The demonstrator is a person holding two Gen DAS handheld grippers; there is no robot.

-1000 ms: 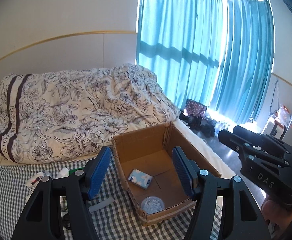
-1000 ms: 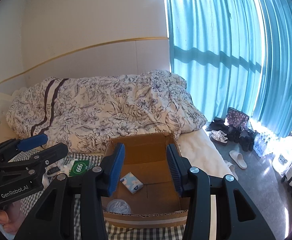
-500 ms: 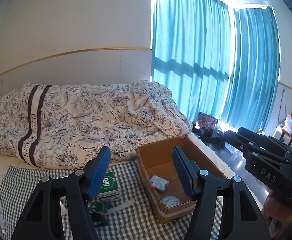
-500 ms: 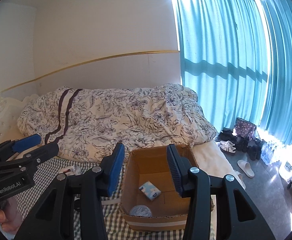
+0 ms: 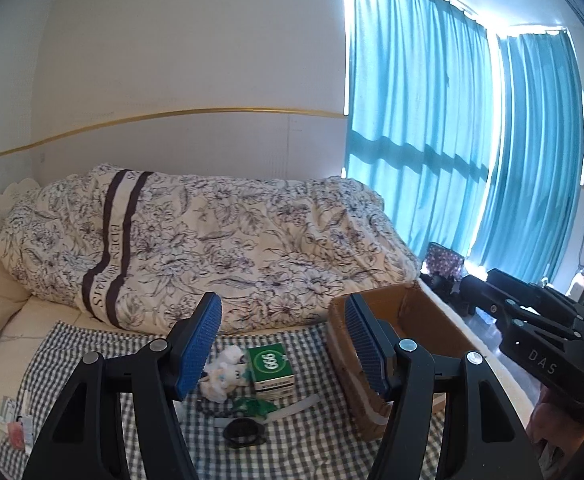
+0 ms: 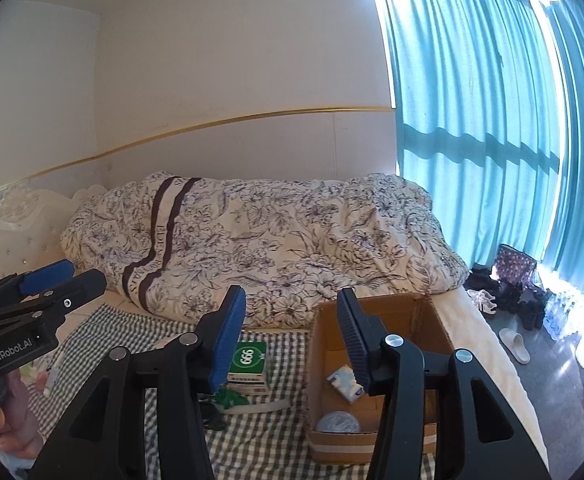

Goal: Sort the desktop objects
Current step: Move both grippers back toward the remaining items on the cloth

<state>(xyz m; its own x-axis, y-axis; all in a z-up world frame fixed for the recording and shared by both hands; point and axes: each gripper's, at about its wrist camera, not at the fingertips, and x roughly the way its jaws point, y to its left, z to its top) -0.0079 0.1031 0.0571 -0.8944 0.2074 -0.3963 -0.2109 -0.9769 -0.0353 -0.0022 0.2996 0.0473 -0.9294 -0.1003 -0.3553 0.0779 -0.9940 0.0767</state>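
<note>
Both claws now farther back from the cardboard box [image 6: 375,320], level, wide open, empty.

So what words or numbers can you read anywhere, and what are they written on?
"999", seen upside down, on the green box lying on the checked cloth.
"EDEN" and "RIRIS" or similar, second word unclear, on the dark stripe of the quilt.
"GenRobot.AI" on the left gripper, both grippers open.
"DAS" on the right gripper.
The small print on the green box's side is too small to read.
</note>
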